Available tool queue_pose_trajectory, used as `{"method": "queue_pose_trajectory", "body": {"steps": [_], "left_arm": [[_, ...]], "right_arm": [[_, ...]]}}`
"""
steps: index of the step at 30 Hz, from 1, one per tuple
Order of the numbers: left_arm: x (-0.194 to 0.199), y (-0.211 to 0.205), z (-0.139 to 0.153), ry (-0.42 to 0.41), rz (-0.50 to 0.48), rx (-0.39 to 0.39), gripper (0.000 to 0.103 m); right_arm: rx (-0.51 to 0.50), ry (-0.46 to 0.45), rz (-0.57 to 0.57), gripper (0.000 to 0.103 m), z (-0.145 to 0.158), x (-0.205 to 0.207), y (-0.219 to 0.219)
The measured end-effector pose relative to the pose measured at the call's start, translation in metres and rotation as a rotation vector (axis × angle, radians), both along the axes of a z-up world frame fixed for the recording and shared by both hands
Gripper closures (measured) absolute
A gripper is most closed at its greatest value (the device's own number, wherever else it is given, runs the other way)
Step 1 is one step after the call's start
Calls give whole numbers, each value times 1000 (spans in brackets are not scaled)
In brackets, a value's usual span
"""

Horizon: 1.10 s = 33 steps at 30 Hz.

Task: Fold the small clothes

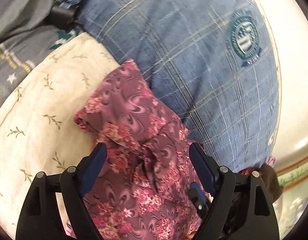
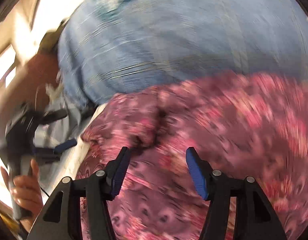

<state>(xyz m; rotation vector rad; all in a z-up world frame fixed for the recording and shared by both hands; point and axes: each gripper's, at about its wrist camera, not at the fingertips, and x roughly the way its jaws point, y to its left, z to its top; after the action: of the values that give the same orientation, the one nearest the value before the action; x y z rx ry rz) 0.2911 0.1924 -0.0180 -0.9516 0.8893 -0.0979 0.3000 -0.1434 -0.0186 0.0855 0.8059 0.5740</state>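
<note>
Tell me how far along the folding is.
Early stage. Done: nothing looks neatly folded; the pink floral garment lies rumpled on the cream sheet, beside the blue plaid garment, which lies spread out. In hand: both claws are open over the floral piece, left claw and right claw, neither gripping it. Left: grasp an edge and fold it; the right view is blurred.

Surface: cream leaf-print sheet (image 1: 34,104) spread out.
Wall: tiled band (image 1: 296,172) seen right of sheet.
Light: bright glare, upper right.
</note>
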Motion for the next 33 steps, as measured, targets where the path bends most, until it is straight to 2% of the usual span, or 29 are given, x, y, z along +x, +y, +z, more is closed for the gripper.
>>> {"method": "queue_pose_trajectory", "body": {"steps": [3,5,7,9,10,11,12,13,15,17,18,20,21,22,24,25,26,28,30,33], "left_arm": [[5,4,-10,23,12,-35,19],[4,10,-14,20,22,-60,19],[3,12,-16,17,25,-77,19],[3,12,-14,15,30,-75,19],[3,12,-14,12,30,-73,19],[3,11,-13,6,26,-74,19],[3,10,-13,3,24,-75,19],[3,10,-12,1,20,-76,19],[4,6,-11,-8,6,-83,19],[6,1,-11,-8,-8,-85,19],[7,-3,-11,-6,-16,-85,19],[12,-11,-15,14,-33,-75,19],[14,-15,-18,27,-42,-75,19],[16,-19,-22,38,-56,-82,19],[20,-23,-29,60,-68,-94,19],[21,-23,-32,66,-67,-95,19],[23,-22,-35,73,-58,-94,19],[26,-19,-39,78,-44,-105,19],[28,-14,-44,74,-29,-134,19],[28,-11,-47,63,-24,-154,19]], "right_arm": [[-147,-112,91,33,7,-11,44],[-218,-137,144,33,2,-14,67],[-333,-169,179,33,-10,-16,92],[-445,-196,168,38,-23,-13,107],[-455,-195,155,52,-26,-10,108],[-428,-172,148,77,-26,-5,103],[-400,-152,124,88,-23,0,95],[-335,-127,98,91,-17,5,82],[-171,-66,37,92,-5,12,47],[55,18,-77,92,5,22,-9],[163,64,-146,92,4,27,-41],[313,163,-286,92,-11,41,-97],[354,205,-355,92,-22,45,-121],[390,243,-440,86,-34,46,-149],[471,285,-499,85,-46,42,-179],[538,289,-496,79,-50,37,-189],[570,288,-489,59,-53,36,-192],[572,280,-465,43,-54,33,-187],[520,276,-397,42,-52,39,-164],[366,259,-334,42,-50,56,-124]]}}
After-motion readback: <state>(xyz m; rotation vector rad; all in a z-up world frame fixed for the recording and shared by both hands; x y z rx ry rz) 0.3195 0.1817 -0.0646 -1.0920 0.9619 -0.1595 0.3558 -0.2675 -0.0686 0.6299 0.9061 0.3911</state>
